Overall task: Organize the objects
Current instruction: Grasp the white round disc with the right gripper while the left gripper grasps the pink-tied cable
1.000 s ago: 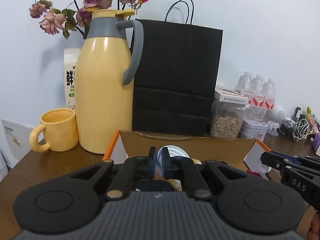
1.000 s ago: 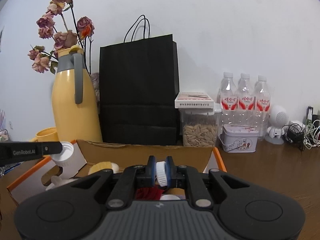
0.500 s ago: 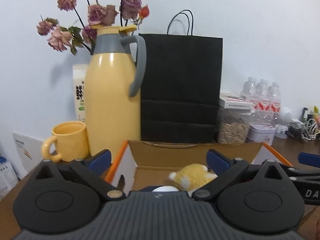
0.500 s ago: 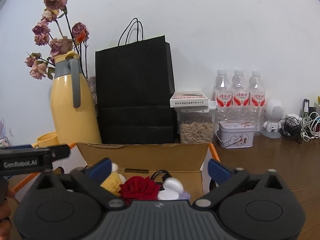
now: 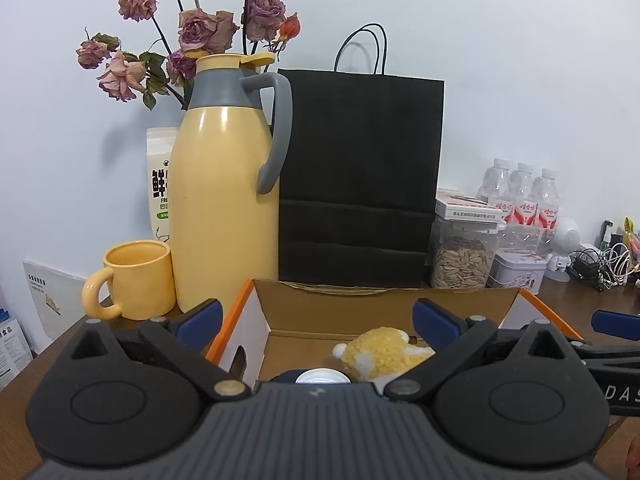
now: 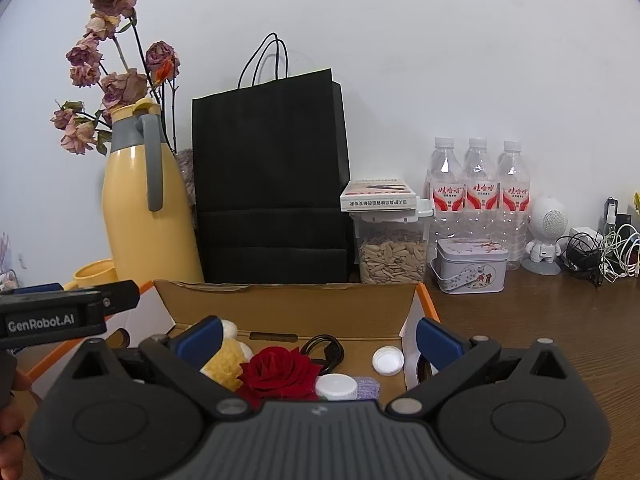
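An open cardboard box (image 5: 384, 300) (image 6: 288, 300) with orange-edged flaps sits on the wooden table in front of both grippers. Inside lie a yellow plush toy (image 5: 380, 354) (image 6: 224, 360), a red rose (image 6: 280, 372), a black cable (image 6: 324, 350), a white cap (image 6: 387, 361) and a white-lidded bottle (image 6: 336, 386) (image 5: 322, 377). My left gripper (image 5: 318, 320) hovers open over the box's near edge, nothing between its blue pads. My right gripper (image 6: 318, 334) is open too, above the box and empty.
Behind the box stand a yellow thermos jug (image 5: 224, 200), a yellow mug (image 5: 134, 284), dried roses (image 5: 192, 36), a black paper bag (image 5: 360, 176), a seed jar (image 6: 392, 252), a tin (image 6: 470, 266), three water bottles (image 6: 478, 192) and tangled cables (image 6: 600, 252). A hand (image 6: 10, 432) shows at the left.
Both grippers went from shut to wide open. The box contents that the closed fingers hid now show. The left view tilted slightly.
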Demonstrator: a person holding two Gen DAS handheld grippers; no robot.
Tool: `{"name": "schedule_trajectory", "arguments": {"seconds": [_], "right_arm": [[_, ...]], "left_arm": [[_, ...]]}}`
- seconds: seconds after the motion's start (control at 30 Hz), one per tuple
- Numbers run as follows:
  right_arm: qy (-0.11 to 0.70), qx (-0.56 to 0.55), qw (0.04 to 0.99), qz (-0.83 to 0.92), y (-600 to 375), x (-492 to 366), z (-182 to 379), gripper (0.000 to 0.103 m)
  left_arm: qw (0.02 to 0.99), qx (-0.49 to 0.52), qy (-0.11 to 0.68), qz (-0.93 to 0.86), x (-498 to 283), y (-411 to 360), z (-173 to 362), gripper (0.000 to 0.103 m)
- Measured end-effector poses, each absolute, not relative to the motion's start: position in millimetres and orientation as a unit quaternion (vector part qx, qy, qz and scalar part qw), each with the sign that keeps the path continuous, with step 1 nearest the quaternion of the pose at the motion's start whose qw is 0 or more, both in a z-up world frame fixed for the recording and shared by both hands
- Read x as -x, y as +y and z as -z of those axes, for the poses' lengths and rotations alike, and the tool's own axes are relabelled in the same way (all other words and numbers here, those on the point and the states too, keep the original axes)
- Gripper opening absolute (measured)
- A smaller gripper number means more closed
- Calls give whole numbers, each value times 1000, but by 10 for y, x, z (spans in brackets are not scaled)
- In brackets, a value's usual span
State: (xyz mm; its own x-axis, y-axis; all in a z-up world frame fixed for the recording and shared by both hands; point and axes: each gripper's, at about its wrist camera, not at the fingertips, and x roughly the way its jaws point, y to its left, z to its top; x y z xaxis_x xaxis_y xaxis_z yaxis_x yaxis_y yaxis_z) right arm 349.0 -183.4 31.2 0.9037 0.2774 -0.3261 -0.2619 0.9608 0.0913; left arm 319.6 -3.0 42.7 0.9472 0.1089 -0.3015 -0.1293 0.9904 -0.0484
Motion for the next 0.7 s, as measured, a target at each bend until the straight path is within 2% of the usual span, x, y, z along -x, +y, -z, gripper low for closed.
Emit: {"name": "schedule_trajectory", "arguments": {"seconds": [0.57,0.7], "right_arm": [[157,32,971,-179,-1806,-2879,-344,103],[169,53,962,-209,-1771,-2623,-254,93]], "left_arm": [[989,-1,146,-10,-2515,7,-407,103],[985,-26,172,19,-2302,-20,-292,92]]}}
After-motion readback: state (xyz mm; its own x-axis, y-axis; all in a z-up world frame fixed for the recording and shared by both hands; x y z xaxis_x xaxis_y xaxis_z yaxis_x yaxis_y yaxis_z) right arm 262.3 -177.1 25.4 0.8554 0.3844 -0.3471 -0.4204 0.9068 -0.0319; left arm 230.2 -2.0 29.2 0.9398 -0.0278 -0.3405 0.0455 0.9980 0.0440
